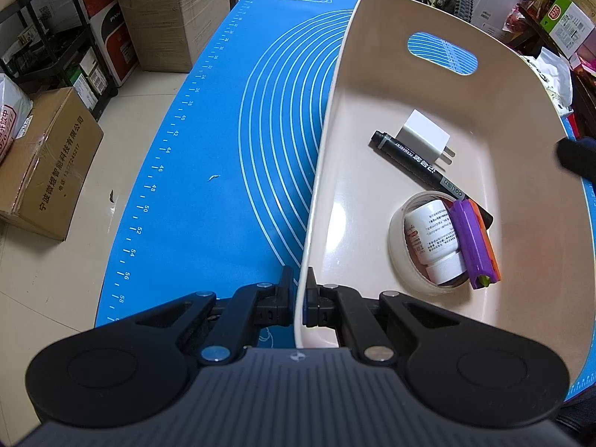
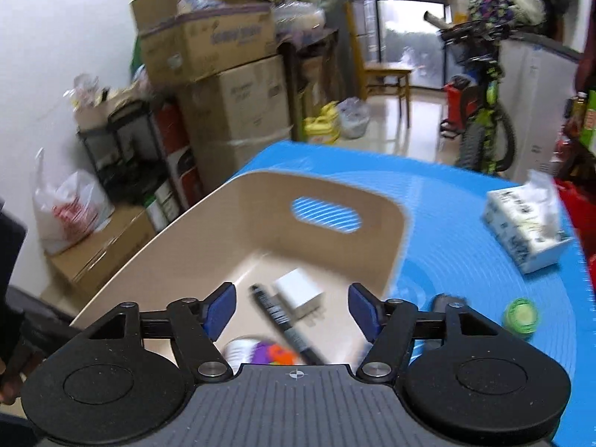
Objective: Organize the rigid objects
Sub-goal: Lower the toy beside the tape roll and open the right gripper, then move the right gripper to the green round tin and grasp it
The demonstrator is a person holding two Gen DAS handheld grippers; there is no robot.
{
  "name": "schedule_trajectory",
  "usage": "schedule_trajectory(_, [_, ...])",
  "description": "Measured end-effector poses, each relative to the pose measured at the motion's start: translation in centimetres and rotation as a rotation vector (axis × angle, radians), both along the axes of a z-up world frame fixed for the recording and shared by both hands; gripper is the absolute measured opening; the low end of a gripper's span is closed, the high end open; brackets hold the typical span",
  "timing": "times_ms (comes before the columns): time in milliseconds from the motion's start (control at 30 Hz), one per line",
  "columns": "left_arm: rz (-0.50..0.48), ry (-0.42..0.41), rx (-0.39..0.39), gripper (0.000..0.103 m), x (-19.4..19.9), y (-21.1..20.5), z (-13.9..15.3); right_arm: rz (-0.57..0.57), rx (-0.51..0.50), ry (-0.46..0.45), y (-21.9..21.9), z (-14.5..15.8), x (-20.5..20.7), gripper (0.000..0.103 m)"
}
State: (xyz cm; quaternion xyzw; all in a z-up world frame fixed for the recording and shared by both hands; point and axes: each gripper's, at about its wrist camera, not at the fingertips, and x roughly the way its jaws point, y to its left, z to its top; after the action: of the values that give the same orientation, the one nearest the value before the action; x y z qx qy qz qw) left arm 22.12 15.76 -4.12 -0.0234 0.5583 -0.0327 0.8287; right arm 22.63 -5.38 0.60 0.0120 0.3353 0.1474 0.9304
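A beige plastic bin (image 1: 428,85) stands on the blue mat (image 1: 223,130). In it lie a white charger plug (image 1: 424,136), a black marker (image 1: 428,169), a roll of clear tape (image 1: 400,257) with a white bottle (image 1: 434,242) inside it, and a purple and orange utility knife (image 1: 476,246). My left gripper (image 1: 299,287) is shut on the bin's near left rim. My right gripper (image 2: 292,307) is open and empty above the bin (image 2: 208,238), over the marker (image 2: 283,324) and plug (image 2: 298,290). The right wrist view is blurred.
On the mat (image 2: 447,246) right of the bin lie a tissue pack (image 2: 525,223), a green round lid (image 2: 521,314) and a dark object (image 2: 443,303) partly hidden behind my right gripper. Cardboard boxes (image 1: 48,164), shelves and a bicycle (image 2: 480,111) stand on the floor around the table.
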Motion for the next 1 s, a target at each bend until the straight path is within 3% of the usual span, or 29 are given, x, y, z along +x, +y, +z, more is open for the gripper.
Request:
schedule_trajectory(333, [0.000,0.001,0.008,0.006,0.0,-0.2,-0.1,-0.193,-0.022,0.017,-7.5,-1.5,1.8,0.076])
schedule_trajectory(667, [0.000,0.002,0.014,0.006,0.0,-0.3,0.0,-0.379,-0.053,0.096,-14.2,-6.3,4.3,0.079])
schedule_trajectory(1000, [0.001,0.006,0.018,0.006,0.1,-0.5,-0.1,-0.421,-0.064,0.120,-16.3,-10.0,7.3,0.083])
